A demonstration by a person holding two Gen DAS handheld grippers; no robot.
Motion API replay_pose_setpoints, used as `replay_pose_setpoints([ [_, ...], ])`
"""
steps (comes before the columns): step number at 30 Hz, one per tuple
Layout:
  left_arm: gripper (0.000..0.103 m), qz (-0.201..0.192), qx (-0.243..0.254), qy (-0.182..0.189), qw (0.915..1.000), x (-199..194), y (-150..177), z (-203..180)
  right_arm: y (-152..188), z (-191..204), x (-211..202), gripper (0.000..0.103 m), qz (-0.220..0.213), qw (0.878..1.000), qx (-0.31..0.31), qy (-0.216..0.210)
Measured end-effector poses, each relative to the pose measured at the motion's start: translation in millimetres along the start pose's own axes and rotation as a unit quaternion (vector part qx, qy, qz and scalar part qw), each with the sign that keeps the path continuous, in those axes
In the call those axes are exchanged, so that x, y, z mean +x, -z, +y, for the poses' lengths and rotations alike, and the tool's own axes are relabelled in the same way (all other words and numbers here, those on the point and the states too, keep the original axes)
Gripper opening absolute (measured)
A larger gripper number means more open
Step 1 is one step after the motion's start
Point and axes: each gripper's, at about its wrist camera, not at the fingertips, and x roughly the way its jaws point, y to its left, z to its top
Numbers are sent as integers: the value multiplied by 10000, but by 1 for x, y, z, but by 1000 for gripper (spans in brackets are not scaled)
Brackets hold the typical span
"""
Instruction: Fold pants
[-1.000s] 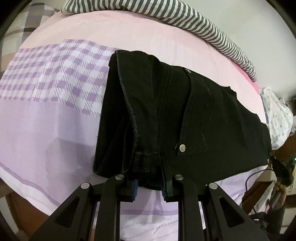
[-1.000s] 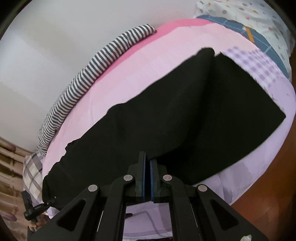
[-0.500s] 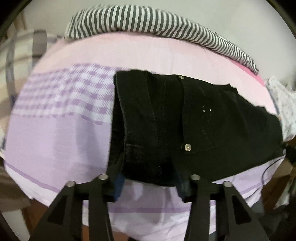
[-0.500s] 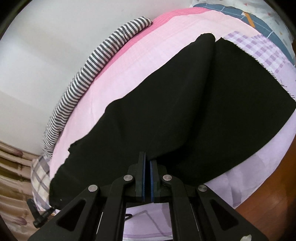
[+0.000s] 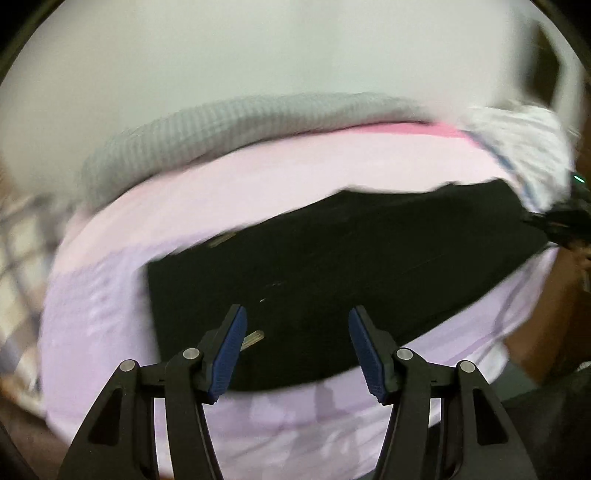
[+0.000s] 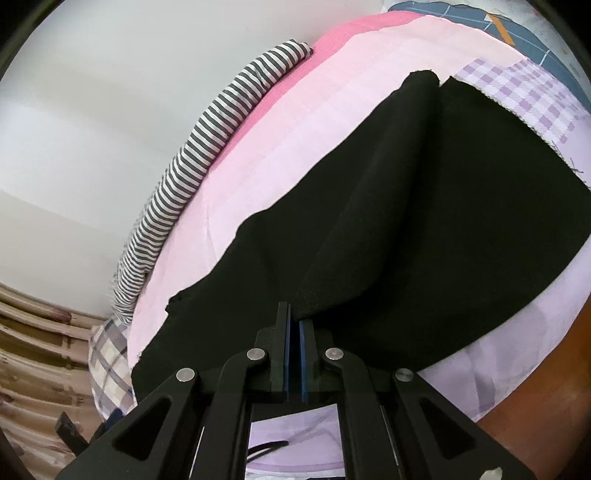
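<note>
Pale wall rises behind a bed spread with a pink and lilac sheet, and the black pants lie across its near half, waistband end at the left, leg ends running off toward the far right.

Left first: the left gripper hangs above the near left part of the pants, its blue-padded fingers well apart, having just been opening, and with nothing between them. Further right, the right gripper has its fingers pressed together on a raised ridge of black cloth at the near edge.

The step in hand looks like a re-grip for the next fold. To do it well, I would keep the right pinch steady so the cloth stays taut, bring the open left fingers down onto an edge and take every layer at once, then lift both ends evenly so the fold lands square.

The left wrist view, though smeared by blur, shows a small metal stud by the left pad and, far right, a dark device with a green light; whether that is the other gripper I cannot tell. Only the right wrist view shows sharply the striped roll along the far side, the frayed leg ends on the checked patch, a blue patterned quilt beyond, and the curtain at lower left
</note>
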Motion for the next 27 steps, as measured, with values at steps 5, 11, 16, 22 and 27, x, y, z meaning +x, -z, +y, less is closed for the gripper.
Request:
replay_pose_setpoints([
  [5,59,-140,902,921,9916,41,-35,-92,-4,6,0,3,0,10000,-22,-80],
  [11,59,-35,1573,1455,9768,82,-50,-180,-10,7,0,4,7,9997,17,-230],
  [16,59,-41,1897,1251,9738,107,-61,-229,-11,4,-2,4,25,9992,76,-404],
  [22,11,406,1984,1167,9723,137,-64,-252,-6,-9,0,8,11,9974,159,-708],
  [27,8,365,1943,1197,9729,133,-62,-252,-10,-22,6,9,-221,9931,439,-1067],
])
